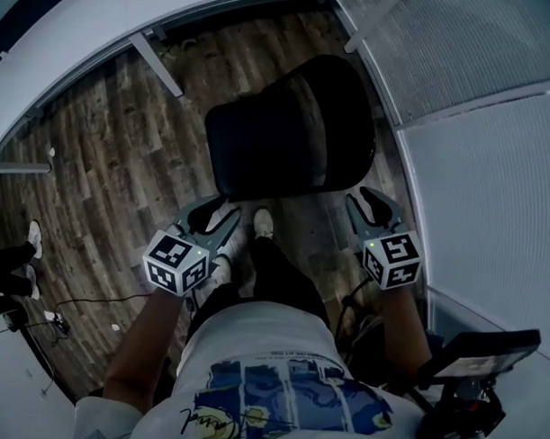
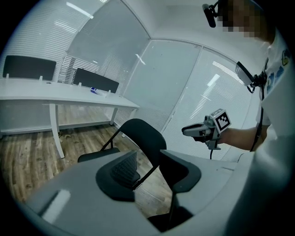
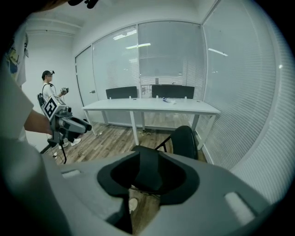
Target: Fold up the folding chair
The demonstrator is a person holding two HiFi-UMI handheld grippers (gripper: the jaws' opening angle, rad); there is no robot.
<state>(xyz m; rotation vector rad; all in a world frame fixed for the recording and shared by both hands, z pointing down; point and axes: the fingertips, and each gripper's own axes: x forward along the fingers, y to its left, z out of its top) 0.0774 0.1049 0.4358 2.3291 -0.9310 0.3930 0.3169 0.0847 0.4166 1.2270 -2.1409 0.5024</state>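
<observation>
Nearest, above the person's legs [image 1: 278,273], the left gripper [image 1: 214,214] and right gripper [image 1: 373,207] each hold their jaws partly apart on nothing, just short of the black folding chair [image 1: 292,125], which stands unfolded on the wooden floor [image 1: 106,154] beyond.

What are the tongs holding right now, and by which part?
Nothing: the left tongs and the right tongs both stand open and empty, short of the folding chair.

Head view: dim, bluish cast, dark vignette at the corners; folding chair [image 1: 292,125] near-black, surface detail lost. Gripper views: brighter, even overhead light; light strips [image 3: 138,46] glare on glass at upper centre; fisheye bowing toward edges; near foreground soft.
</observation>
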